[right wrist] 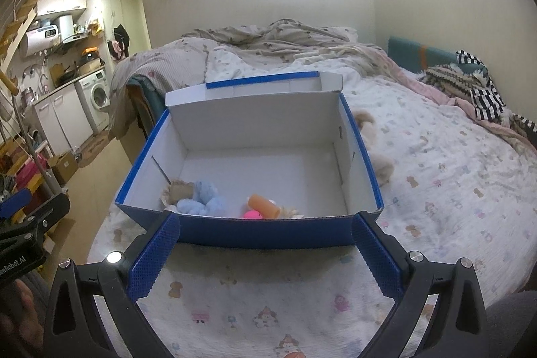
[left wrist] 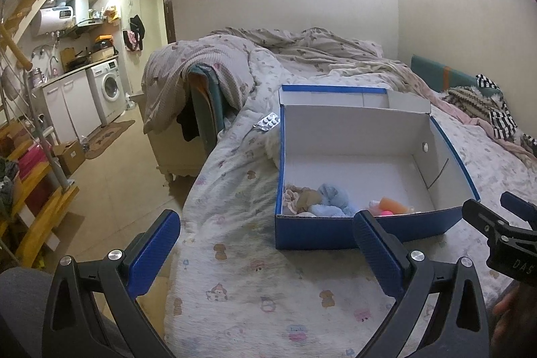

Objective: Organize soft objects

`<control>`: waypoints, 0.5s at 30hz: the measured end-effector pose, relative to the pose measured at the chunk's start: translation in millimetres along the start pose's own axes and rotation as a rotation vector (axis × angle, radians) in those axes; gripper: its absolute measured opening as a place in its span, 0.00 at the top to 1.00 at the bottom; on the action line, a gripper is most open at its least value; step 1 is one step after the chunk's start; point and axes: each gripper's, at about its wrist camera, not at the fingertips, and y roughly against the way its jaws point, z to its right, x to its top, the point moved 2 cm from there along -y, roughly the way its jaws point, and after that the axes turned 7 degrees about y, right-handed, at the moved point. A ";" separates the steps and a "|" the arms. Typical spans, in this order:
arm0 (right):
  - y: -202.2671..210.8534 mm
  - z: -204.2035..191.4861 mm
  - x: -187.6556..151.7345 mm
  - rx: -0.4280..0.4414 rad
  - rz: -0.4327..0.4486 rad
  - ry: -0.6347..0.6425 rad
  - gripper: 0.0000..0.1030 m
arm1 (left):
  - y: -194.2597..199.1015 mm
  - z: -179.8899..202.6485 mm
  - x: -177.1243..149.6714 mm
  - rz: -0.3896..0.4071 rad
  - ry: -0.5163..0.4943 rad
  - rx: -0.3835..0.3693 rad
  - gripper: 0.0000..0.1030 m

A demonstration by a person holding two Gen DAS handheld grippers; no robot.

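- Left gripper (left wrist: 266,252) hangs over the bed (left wrist: 255,291), jaws spread wide, holding nothing.
- Right gripper (right wrist: 265,252) is likewise spread and empty, just short of the box (right wrist: 255,232).
- Box sits on the bed at 12 o'clock from the right gripper, lid flipped back.
- Inside, along the near wall: blue plush (right wrist: 201,202), beige cloth (right wrist: 179,190), orange toy (right wrist: 263,205), pink ball (right wrist: 252,214).
- Cream plush (right wrist: 376,150) lies on the bed at the box's 3 o'clock.

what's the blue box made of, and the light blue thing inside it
The box looks like cardboard: matte blue outside, plain white inside, with folded flaps and creased seams. The light blue thing looks like fluffy plush or terry fabric, with a fuzzy, lumpy surface; the exact fibre is unclear.
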 end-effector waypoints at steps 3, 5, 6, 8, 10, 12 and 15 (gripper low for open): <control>0.2 -0.2 -0.1 0.001 0.001 0.000 0.00 | 0.0 -0.2 -0.4 -0.004 0.003 0.000 0.01; 0.7 -0.4 0.6 0.001 0.003 0.002 0.00 | -0.2 -0.1 -0.5 -0.005 0.005 0.000 0.01; 0.5 -0.1 1.2 0.001 0.003 0.005 0.00 | -0.1 0.0 -0.7 -0.005 0.005 0.000 0.01; 0.3 -0.2 1.3 0.001 0.003 0.006 0.00 | -0.1 -0.1 -0.4 -0.004 0.004 0.000 0.01; 0.6 -0.5 1.2 0.000 0.004 0.006 0.00 | -0.5 0.0 -0.7 -0.004 0.002 0.000 0.01; 0.6 -0.5 1.2 0.000 0.004 0.005 0.00 | -0.1 0.2 -0.4 -0.005 0.004 0.000 0.01; 0.5 -0.5 1.2 0.001 0.003 0.005 0.00 | -0.1 0.3 -0.5 -0.005 0.004 0.001 0.01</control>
